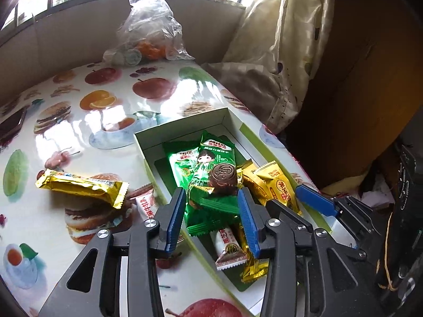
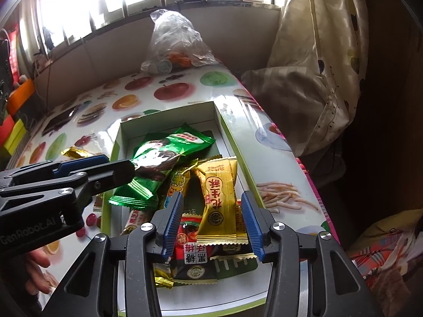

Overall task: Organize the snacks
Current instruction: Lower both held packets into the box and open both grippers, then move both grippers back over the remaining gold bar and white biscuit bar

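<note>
Over the shallow white box [image 1: 148, 142] on the fruit-printed table [image 1: 79, 121], we hold both grippers pointing down at the snack pile. The left gripper [image 1: 211, 198] has its blue pads parted on either side of a green Milo packet [image 1: 211, 174]; the pads stand clear of the wrapper, so we read this claw as released. The packet lies inside the box on top of other green wrappers, with a round chocolate-coloured print facing up.

The right gripper [image 2: 212, 206] is likewise spread, its pads flanking a gold peanut-crisp packet [image 2: 219, 198] without pressing on it. That packet rests in the box on a black-and-red plum-candy packet [image 2: 197, 256], just beside the green Milo packets [image 2: 158, 163].

In the right wrist view, the left gripper [image 2: 132, 169] reaches in from the left edge, its tip at the green wrappers.

One gold bar packet [image 1: 82, 187] lies outside the box on the table, to its left. A white-and-red packet [image 1: 145, 206] sits against the box wall, partly hidden by the left finger. A clear plastic bag [image 1: 148, 31] stands at the far end of the table, well apart from the box.
</note>
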Action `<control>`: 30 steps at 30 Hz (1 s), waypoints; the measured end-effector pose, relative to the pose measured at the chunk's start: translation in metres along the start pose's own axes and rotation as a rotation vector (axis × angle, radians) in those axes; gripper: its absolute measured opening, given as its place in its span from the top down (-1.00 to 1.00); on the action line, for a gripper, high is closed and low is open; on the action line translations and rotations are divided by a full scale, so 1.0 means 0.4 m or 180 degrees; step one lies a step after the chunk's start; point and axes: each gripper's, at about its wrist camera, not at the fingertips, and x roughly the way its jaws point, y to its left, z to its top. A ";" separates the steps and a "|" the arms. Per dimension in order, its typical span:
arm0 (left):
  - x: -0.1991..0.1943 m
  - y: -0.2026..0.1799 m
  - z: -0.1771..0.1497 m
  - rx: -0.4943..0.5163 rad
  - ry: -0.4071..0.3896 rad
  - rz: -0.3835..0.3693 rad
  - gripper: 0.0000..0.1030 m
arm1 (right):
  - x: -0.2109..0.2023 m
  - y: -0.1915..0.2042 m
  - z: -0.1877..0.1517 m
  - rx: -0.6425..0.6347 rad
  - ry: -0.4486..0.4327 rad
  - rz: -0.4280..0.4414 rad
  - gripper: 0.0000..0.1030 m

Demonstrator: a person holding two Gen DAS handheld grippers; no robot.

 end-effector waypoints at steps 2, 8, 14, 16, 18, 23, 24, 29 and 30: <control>-0.011 0.003 -0.002 0.0006 -0.0028 0.0028 0.08 | -0.007 0.005 0.000 -0.0008 -0.0010 -0.0010 0.11; -0.047 0.011 -0.012 0.0006 -0.0095 0.0073 0.01 | -0.029 0.018 -0.002 -0.0027 -0.0057 -0.0036 0.10; -0.087 0.023 -0.031 0.0042 -0.0186 0.0170 0.01 | -0.051 0.044 -0.005 -0.0092 -0.0107 -0.0047 0.09; -0.097 0.031 -0.035 0.0027 -0.0197 0.0188 0.01 | -0.056 0.054 -0.008 -0.0116 -0.0115 -0.0038 0.08; -0.108 0.040 -0.040 0.0001 -0.0212 0.0196 0.01 | -0.062 0.066 -0.010 -0.0134 -0.0127 -0.0014 0.08; -0.142 0.073 -0.056 -0.0060 -0.0259 0.0256 0.01 | -0.069 0.088 -0.012 -0.0175 -0.0136 0.0029 0.08; -0.146 0.082 -0.058 -0.0080 -0.0264 0.0274 0.01 | -0.070 0.093 -0.014 -0.0181 -0.0135 0.0034 0.08; -0.175 0.136 -0.075 -0.0214 -0.0313 0.0352 0.01 | -0.072 0.114 -0.015 -0.0219 -0.0142 0.0074 0.07; -0.179 0.146 -0.076 -0.0240 -0.0313 0.0370 0.01 | -0.071 0.120 -0.014 -0.0227 -0.0135 0.0089 0.07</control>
